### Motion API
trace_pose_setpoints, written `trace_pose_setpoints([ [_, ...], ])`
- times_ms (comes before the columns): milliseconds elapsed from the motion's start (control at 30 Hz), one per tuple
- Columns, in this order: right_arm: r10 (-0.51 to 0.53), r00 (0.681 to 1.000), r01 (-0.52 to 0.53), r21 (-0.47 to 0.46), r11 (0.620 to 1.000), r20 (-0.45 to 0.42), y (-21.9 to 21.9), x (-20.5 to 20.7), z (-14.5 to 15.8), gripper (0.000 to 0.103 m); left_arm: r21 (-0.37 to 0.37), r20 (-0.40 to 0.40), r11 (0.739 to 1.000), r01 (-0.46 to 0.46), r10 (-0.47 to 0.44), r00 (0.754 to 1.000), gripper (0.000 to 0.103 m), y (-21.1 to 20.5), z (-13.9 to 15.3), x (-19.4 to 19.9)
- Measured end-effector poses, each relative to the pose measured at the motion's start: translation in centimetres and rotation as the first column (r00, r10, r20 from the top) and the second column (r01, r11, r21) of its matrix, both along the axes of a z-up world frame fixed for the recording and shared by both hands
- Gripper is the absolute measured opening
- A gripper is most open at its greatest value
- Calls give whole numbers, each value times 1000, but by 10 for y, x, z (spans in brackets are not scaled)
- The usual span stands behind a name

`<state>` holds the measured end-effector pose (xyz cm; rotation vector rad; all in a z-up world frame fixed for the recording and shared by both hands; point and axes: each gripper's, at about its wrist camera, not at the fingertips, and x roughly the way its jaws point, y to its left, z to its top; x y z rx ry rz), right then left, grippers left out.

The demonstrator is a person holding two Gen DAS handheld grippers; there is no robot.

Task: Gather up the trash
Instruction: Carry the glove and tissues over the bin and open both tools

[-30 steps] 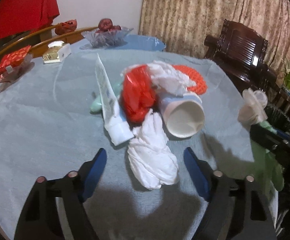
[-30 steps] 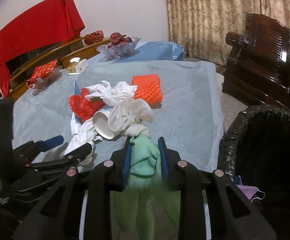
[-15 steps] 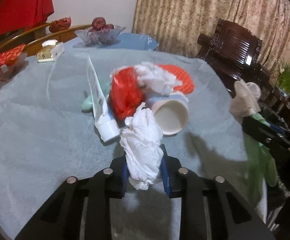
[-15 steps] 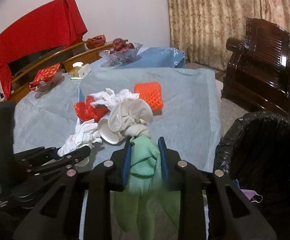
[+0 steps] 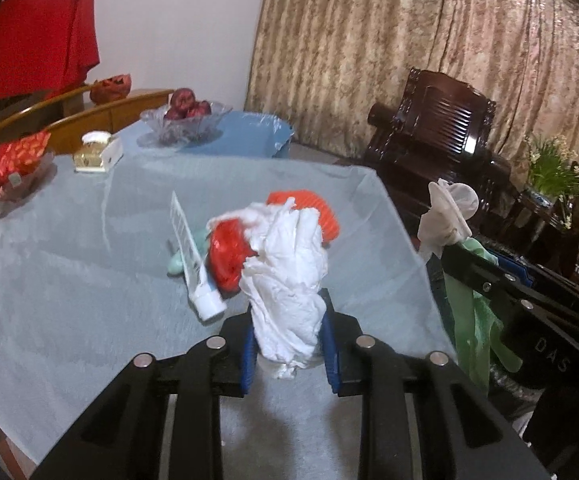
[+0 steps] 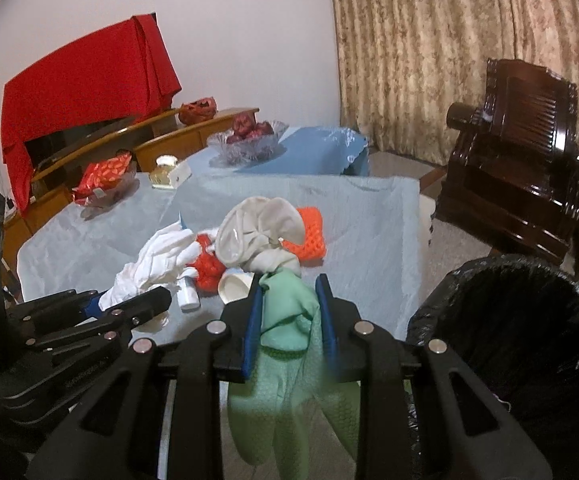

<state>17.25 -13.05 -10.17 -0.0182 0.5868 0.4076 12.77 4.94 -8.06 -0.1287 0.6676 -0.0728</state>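
Two grippers each carry a piece of trash. The left gripper [image 5: 289, 344] has just closed its jaws on a crumpled white tissue [image 5: 287, 280], which stands upright between the pads. The right gripper [image 6: 287, 328] is clamped on a green bag [image 6: 289, 320] knotted to a pale, balloon-like wad [image 6: 261, 232]; the bag's long tails hang down below the jaws. A black-lined trash bin [image 6: 509, 340] sits on the floor to the near right, just beside the right gripper and closer to it than to the left. Its inside looks dark; contents cannot be made out. On the table [image 5: 69, 280] remain a red wad [image 5: 229, 256], an orange net [image 6: 309, 236], a paper cup [image 6: 235, 286] and a white tube [image 5: 205, 300].
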Motion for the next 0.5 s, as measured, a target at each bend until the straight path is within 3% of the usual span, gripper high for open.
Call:
trace_pose_setpoints([
  [500,-116,989,113,33,993,92,-59,-18,46,25,1,82,993,117,-116,990,27,-52,38,4],
])
